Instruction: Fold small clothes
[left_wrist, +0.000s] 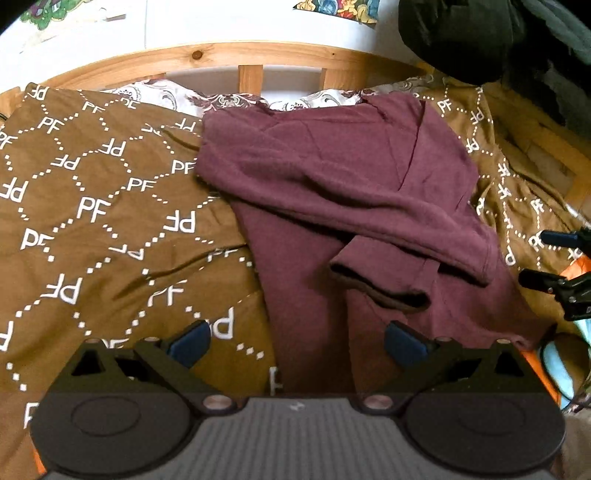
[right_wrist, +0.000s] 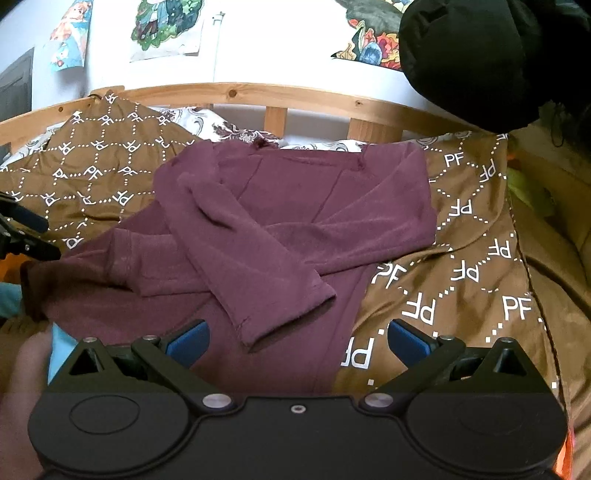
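A maroon long-sleeved top (left_wrist: 332, 177) lies spread on a brown blanket (left_wrist: 74, 206) with white "PF" print, both sleeves folded across its body. My left gripper (left_wrist: 297, 341) is open and empty, just above the top's near hem at its left edge. In the right wrist view the top (right_wrist: 295, 206) lies ahead with one sleeve cuff (right_wrist: 288, 314) pointing toward me. My right gripper (right_wrist: 297, 341) is open and empty, over the top's near right edge. Each gripper shows at the other view's edge: the right one (left_wrist: 554, 262), the left one (right_wrist: 26, 236).
A wooden bed rail (left_wrist: 251, 59) runs along the far side, with a white wall and posters behind it. A black garment (right_wrist: 480, 55) hangs at the upper right. A patterned pillow (left_wrist: 221, 98) peeks out behind the top. Light blue fabric (left_wrist: 565, 369) lies at the near side.
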